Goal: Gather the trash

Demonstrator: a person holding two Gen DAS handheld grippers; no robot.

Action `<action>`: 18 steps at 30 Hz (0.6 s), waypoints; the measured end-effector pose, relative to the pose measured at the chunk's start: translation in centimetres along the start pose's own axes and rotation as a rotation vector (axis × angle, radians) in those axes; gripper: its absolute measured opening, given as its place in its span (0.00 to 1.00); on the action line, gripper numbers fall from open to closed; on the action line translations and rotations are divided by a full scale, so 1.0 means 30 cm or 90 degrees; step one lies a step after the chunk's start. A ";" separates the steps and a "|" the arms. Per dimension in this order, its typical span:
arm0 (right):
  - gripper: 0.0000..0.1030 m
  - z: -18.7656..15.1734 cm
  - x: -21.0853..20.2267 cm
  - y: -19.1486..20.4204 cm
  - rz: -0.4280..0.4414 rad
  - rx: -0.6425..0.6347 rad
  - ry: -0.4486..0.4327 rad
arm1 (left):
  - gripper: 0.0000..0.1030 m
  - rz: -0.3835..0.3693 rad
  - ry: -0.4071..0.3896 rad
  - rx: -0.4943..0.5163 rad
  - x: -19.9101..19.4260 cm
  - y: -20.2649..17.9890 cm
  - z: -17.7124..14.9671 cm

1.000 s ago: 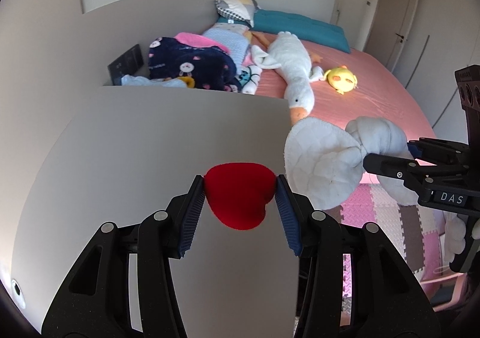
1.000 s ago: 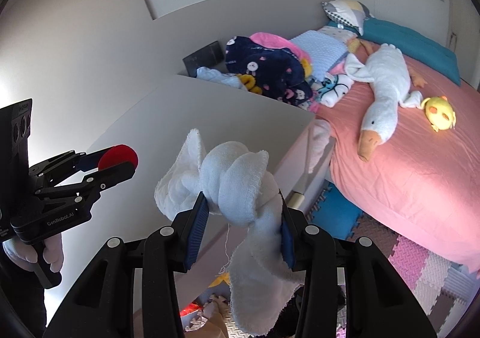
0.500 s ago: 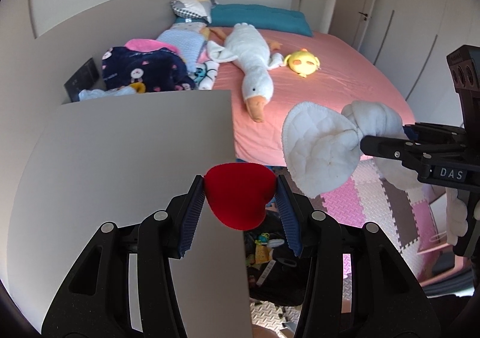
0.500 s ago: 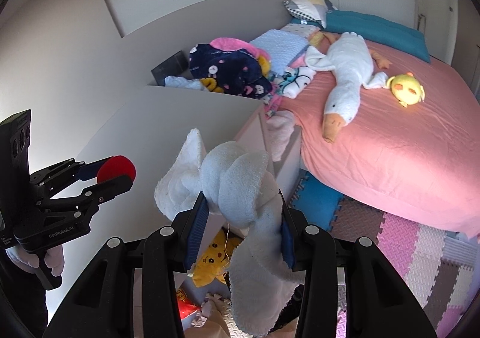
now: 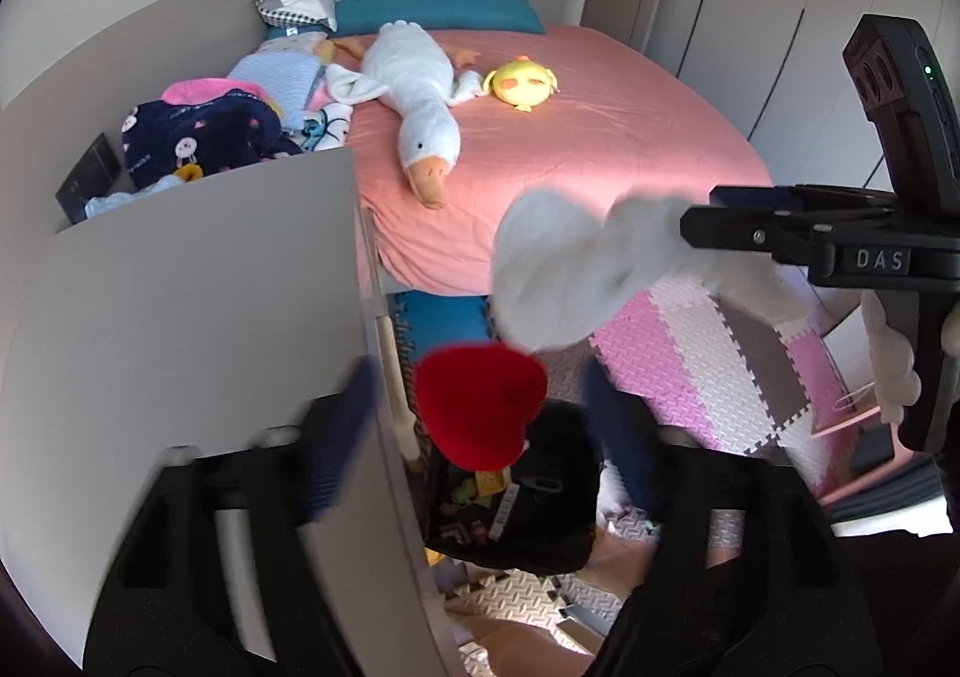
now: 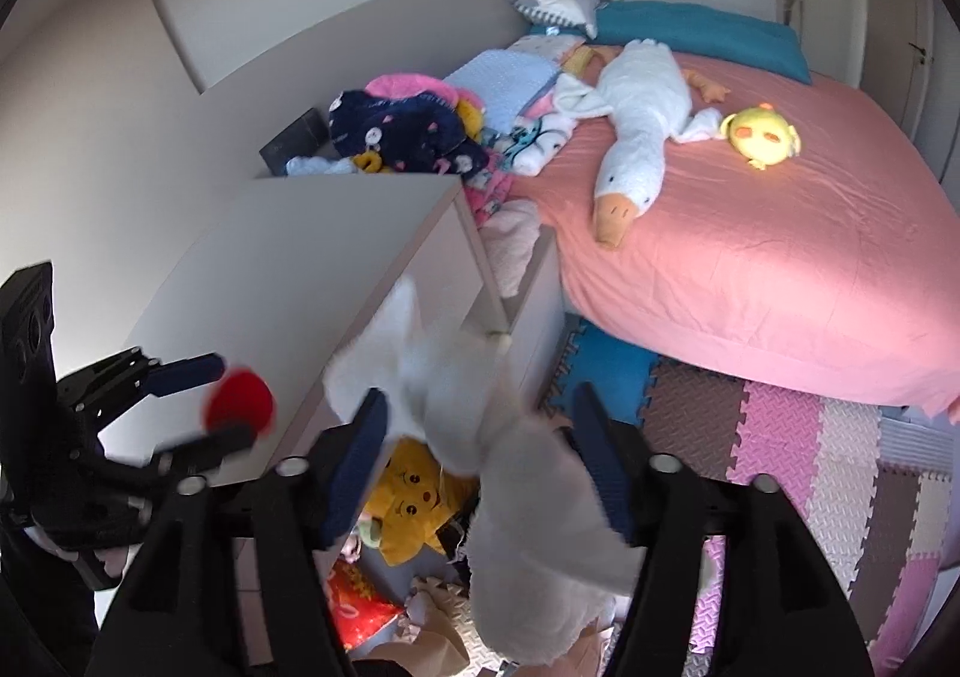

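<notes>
Red soft piece [image 5: 480, 413], heart-like, broad end up and point down, sits in mid-air between the fingers of the left gripper [image 5: 477, 380]. The fingers are spread wide, with a gap visible on both sides of the piece. No contact can be made out, though the view is motion-blurred. Directly below it is a dark bin [image 5: 540, 533] holding mixed litter.

White cloth [image 6: 528, 527], knotted, has its long axis running from upper left down to lower right in the right wrist view. Its bulk hangs below the fingers. The right gripper [image 6: 478, 398] is also spread wide. The cloth lies against the finger on the left of that view and is clear of the other one.

Edges: the grey worktop [image 5: 180, 317] ends just left of the red piece, with its corner close by. The bed [image 5: 600, 137] is beyond and well apart. There is open room over the foam floor mat [image 5: 720, 365] to the right.
</notes>
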State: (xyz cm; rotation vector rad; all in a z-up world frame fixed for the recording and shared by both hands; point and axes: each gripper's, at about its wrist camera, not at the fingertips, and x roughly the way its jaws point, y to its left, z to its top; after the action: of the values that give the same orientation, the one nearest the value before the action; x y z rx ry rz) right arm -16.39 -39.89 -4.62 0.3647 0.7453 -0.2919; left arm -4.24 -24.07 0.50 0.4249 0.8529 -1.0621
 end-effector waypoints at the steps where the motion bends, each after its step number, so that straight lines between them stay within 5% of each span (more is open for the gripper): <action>1: 0.76 -0.001 -0.013 -0.003 -0.007 0.002 -0.014 | 0.91 0.005 -0.004 0.003 -0.004 -0.008 -0.002; 18: 0.76 0.007 -0.027 -0.027 -0.024 0.012 -0.028 | 0.91 0.034 -0.029 0.002 -0.026 -0.013 0.007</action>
State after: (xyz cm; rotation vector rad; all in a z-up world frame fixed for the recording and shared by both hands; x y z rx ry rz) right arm -17.14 -40.60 -4.08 0.3607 0.7071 -0.3412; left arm -4.69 -23.92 1.28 0.4227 0.7949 -1.0206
